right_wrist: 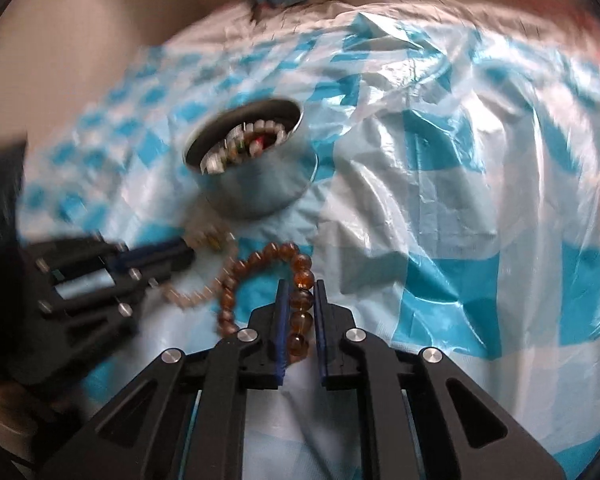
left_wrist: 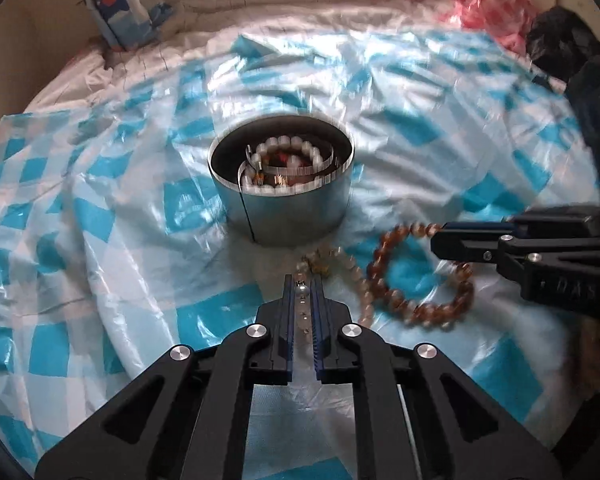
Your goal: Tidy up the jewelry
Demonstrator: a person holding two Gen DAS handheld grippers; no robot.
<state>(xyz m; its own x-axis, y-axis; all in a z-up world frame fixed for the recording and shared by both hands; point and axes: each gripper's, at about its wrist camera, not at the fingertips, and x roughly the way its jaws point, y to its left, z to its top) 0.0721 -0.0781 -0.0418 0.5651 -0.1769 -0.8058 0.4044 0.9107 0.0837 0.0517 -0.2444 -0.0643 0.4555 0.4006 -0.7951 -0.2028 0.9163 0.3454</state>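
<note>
Risk noted: my left gripper [left_wrist: 303, 280] pinches the pale bracelet [left_wrist: 342, 264], my right gripper [right_wrist: 300, 286] pinches the amber bracelet [right_wrist: 260, 276], both lower centre below the tin [left_wrist: 282, 200]. Overlapping strands could snag when lifted.

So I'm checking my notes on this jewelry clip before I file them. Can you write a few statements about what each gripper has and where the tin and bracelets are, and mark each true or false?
1. The right gripper is shut on the amber bead bracelet. True.
2. The left gripper hangs open with nothing between its fingers. False: it is shut on the pale bead bracelet.
3. The round tin already holds beaded jewelry. True.
4. The tin has a lid on it. False: it stands open and its contents show.
5. The amber bracelet lies inside the tin. False: it is outside, on the blue and white checked plastic sheet.
</note>
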